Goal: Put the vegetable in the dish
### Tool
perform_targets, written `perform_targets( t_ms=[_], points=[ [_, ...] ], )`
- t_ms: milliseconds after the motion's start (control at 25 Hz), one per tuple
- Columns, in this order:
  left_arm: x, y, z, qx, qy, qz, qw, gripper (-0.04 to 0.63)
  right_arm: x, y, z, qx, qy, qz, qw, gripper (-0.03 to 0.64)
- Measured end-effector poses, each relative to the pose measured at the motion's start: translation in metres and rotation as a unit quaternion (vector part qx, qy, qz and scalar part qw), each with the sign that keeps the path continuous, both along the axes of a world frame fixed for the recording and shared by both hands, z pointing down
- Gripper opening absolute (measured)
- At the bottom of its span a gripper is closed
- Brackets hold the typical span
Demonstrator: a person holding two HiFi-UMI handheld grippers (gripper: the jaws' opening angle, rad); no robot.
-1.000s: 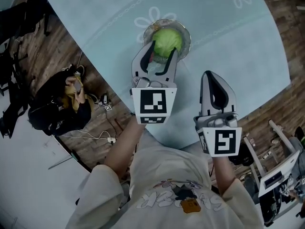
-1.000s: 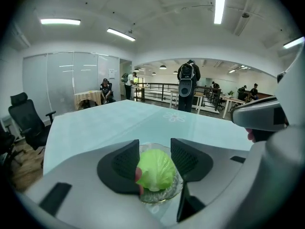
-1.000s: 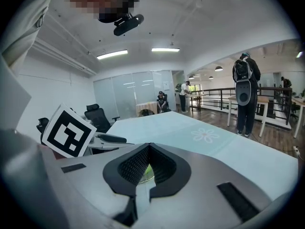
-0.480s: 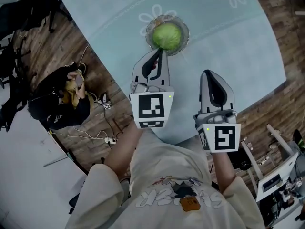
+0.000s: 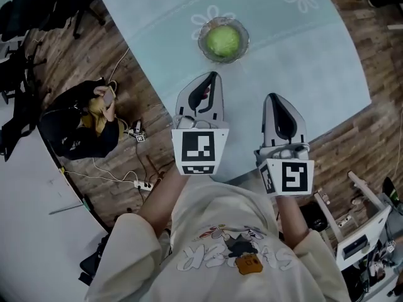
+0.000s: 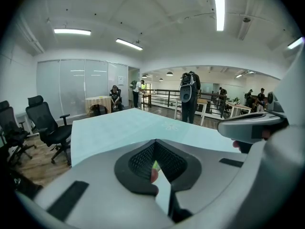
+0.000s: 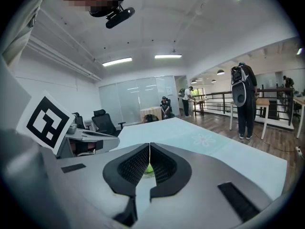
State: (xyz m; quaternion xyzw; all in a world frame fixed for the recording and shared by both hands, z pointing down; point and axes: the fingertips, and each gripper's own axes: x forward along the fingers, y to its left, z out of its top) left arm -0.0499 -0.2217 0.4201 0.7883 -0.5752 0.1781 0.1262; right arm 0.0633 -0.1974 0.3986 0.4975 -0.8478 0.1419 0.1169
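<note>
While both grey hand-held grippers hang above the near edge of the table, the round green leafy vegetable (image 5: 223,40) lies inside the small clear glass dish (image 5: 202,43) at the top centre of the head view, well apart from either tool. The dish stands on the pale blue table cover (image 5: 302,61), just beside a white flower print (image 5: 211,14); a second flower print sits in the upper right corner of the frame.

The left gripper (image 5: 213,77) is in the middle of the frame, pointing up toward the dish, with its jaws pressed together at the tips and nothing between them. In the left gripper view only a sliver of green shows through the opening below the closed tips. The right gripper (image 5: 272,97) is to its right and slightly lower in the frame; its jaws meet as well and hold nothing, and the right gripper view shows the green vegetable far off through the same kind of opening. Each tool carries a black-and-white marker cube (image 5: 200,151) at its near end.

At the left of the head view a person (image 5: 88,121) sits on the brown wooden floor (image 5: 56,68) with a phone, and black office chairs (image 5: 38,11) stand in the upper left corner.
</note>
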Motion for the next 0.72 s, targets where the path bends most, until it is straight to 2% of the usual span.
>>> perform_targets(
  t_ms=[360, 720],
  points=[
    [-0.004, 0.055, -0.034, 0.006, 0.006, -0.025, 0.9996, 0.006, 0.006, 0.039, -0.032, 0.024, 0.001, -0.015, 1.000, 0.023],
    [0.000, 0.105, -0.071, 0.031, 0.008, -0.038, 0.9988, 0.006, 0.010, 0.080, -0.059, 0.045, 0.002, -0.034, 0.998, 0.023]
  ],
)
